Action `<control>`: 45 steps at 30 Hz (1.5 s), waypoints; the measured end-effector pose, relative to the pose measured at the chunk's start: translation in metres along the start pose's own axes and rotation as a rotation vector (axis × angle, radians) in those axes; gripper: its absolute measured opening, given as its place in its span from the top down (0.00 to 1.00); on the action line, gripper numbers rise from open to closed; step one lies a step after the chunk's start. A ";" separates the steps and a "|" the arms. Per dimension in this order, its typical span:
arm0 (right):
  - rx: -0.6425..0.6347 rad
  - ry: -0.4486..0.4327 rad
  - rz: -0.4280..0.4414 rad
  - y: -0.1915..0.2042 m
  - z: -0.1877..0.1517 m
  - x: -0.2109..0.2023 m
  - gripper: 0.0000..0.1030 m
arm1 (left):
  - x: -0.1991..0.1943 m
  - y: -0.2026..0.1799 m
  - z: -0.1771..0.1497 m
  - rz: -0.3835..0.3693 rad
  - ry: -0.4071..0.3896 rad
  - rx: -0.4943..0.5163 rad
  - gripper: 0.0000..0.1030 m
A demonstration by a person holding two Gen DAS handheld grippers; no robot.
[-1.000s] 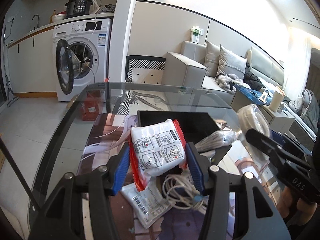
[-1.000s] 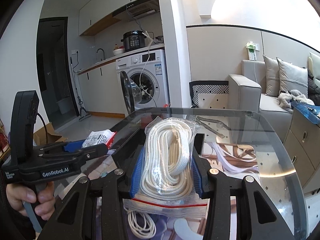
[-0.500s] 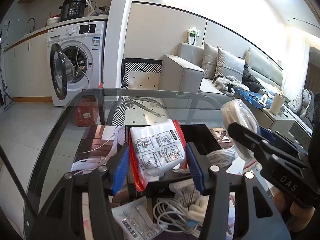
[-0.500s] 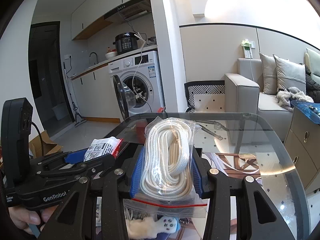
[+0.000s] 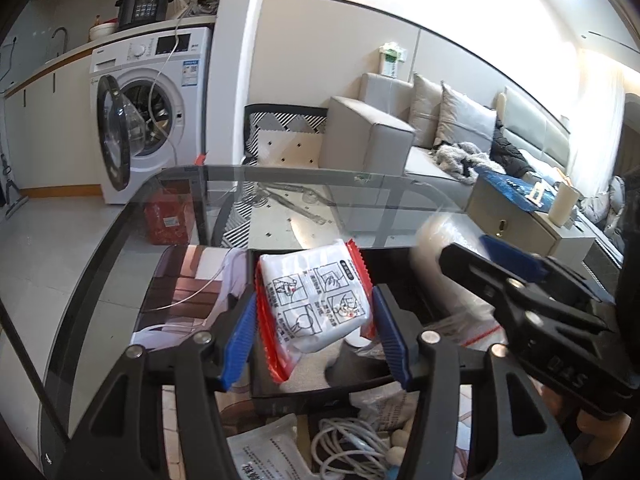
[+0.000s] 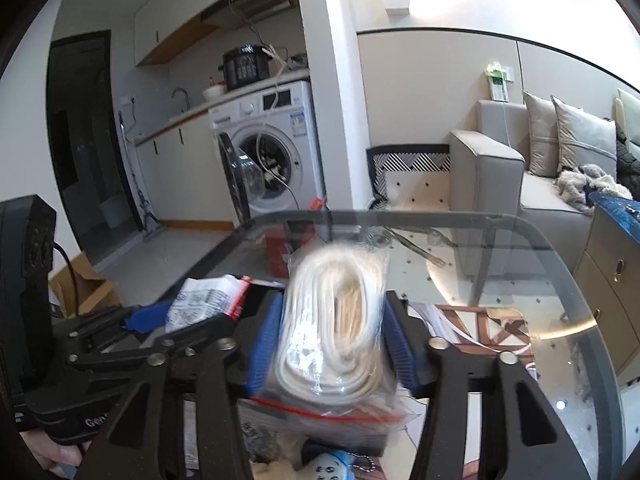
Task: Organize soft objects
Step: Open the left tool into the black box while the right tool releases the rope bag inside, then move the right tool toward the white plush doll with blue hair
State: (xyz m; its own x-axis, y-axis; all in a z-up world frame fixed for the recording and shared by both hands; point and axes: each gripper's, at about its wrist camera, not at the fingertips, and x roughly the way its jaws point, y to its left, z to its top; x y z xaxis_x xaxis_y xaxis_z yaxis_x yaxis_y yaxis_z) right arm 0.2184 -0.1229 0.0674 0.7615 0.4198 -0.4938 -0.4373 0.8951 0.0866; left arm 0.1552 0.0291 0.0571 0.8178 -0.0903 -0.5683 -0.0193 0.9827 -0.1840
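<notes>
Soft packets fill both tongs. The left tongs (image 5: 314,322) are clamped on a white packet with red crimped edges (image 5: 316,306), printed with four instruction drawings; it sits squarely between the blue pads (image 5: 240,340), its upper half poking out past the tips toward 12 o'clock and its lower red corner hanging toward 6 o'clock. Beneath it lies a black tray (image 5: 384,260) on the glass tabletop (image 5: 400,200), so the packet hangs over the tray's near half. At 6 o'clock in the left view, a coil of white cable (image 5: 344,448) and a flat white sachet (image 5: 264,456) lie on the tabletop in front of the tray.

The right tongs (image 6: 332,344) are closed on a clear zip bag of coiled white rope (image 6: 336,320), blurred in this view; the bag stands upright between the blue pads (image 6: 264,340), its red zip strip sagging below them at 6 o'clock. In the left view these tongs enter from 3 o'clock, the bag over the tray's right side. In the right view the left tongs show at 9 o'clock, the packet visible at their tips. Whether either item touches the tray cannot be told.

Beyond the tabletop stand a washing machine (image 5: 156,116) at 11 o'clock and a grey sofa (image 5: 400,136) at 1 o'clock.
</notes>
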 end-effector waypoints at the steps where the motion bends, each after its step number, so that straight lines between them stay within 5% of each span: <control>1: -0.004 -0.008 -0.004 -0.001 -0.001 -0.002 0.27 | 0.002 0.002 0.000 -0.004 0.008 -0.008 0.43; 6: -0.022 -0.009 -0.031 -0.007 -0.008 -0.011 0.19 | 0.008 0.003 -0.003 0.003 0.026 -0.003 0.38; 10: -0.017 -0.010 -0.046 -0.012 -0.013 -0.020 0.17 | 0.006 -0.001 -0.006 -0.013 0.025 0.015 0.07; 14: -0.002 -0.011 -0.055 -0.017 -0.022 -0.030 0.08 | -0.002 -0.002 -0.008 -0.019 0.020 0.025 0.00; 18: -0.002 0.017 -0.048 -0.018 -0.031 -0.035 0.00 | -0.012 0.003 -0.012 -0.002 0.018 0.026 0.00; 45: -0.040 0.129 0.031 0.012 -0.097 -0.049 0.00 | -0.049 0.031 -0.055 0.056 0.054 0.022 0.00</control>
State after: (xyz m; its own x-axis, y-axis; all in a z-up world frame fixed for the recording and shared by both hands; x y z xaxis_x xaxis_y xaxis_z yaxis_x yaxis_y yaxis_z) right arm 0.1294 -0.1471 0.0091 0.6809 0.4223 -0.5984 -0.4803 0.8743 0.0705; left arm 0.0832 0.0552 0.0349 0.7835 -0.0434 -0.6199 -0.0509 0.9897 -0.1337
